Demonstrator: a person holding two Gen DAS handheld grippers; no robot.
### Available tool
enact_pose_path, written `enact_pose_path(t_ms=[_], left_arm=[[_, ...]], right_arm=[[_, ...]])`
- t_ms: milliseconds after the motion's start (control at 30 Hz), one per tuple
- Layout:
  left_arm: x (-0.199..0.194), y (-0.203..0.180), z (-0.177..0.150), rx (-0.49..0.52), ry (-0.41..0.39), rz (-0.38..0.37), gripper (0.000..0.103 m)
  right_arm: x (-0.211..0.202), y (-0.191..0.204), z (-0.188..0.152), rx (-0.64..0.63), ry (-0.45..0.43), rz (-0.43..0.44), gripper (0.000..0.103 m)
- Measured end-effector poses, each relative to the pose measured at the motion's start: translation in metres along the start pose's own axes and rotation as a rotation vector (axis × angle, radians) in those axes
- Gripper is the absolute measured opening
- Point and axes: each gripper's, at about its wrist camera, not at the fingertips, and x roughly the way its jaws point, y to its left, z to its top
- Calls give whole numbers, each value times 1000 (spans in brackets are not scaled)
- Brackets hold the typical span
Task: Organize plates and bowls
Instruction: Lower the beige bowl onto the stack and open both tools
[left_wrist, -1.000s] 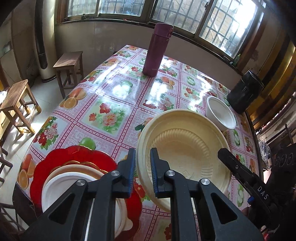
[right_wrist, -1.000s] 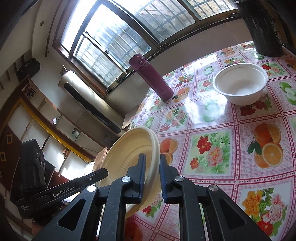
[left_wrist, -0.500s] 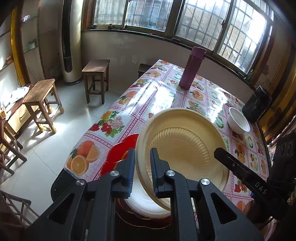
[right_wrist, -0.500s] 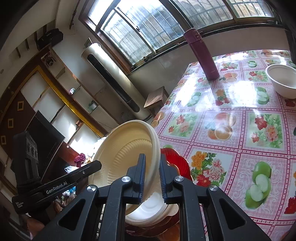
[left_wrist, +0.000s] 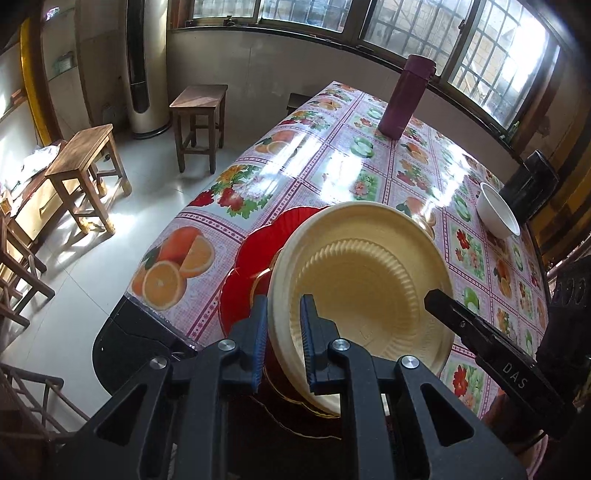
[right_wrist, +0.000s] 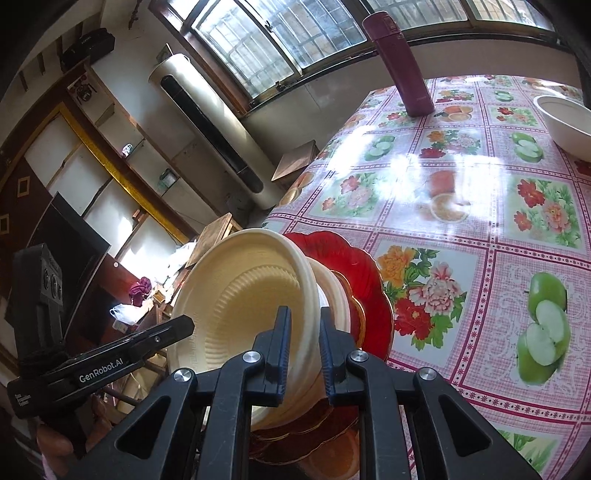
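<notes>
A cream paper plate is held tilted between both grippers. My left gripper is shut on its near-left rim. My right gripper is shut on its opposite rim; one finger of it shows in the left wrist view. The plate hangs just above a stack of paler plates that lies on a red scalloped plate at the table's near corner. A white bowl stands far right on the table, also in the right wrist view.
The table has a glossy fruit-and-flower cloth. A maroon flask stands at the far side, a black container behind the bowl. Wooden stools and a tall floor air conditioner stand left of the table.
Both grippers carried the cream plate toward the table's near corner, from beside the stack to over it, and lowered it close to the paler plates. Both grips held.
</notes>
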Motion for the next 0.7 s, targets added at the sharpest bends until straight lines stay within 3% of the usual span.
enact_pose_path(t_ms=[133,200,233,300,400,533,700], left_arm=[[-9,-1,-1,17,-39,39,17],[-15,-1,-1,24,-67,60,18],[-19,-1,-1,27,-85,80,23],[-28,-1,0,31,-134,120,36],[-44,-12,2,52,-221,162,58],[-61,-44,5,121,-291,125,65],[-59,-110,6,252,-292,34,75]], right_arm=[[-5,0,-1,-8,-14,-8,19],[-10,-3,2,-5,-19,6,26],[-14,-5,3,-3,-31,8,28],[-22,-12,6,11,-52,19,45],[-38,-29,12,48,-94,20,55],[-60,-59,21,99,-145,-16,59],[-93,-111,29,181,-210,-69,62]])
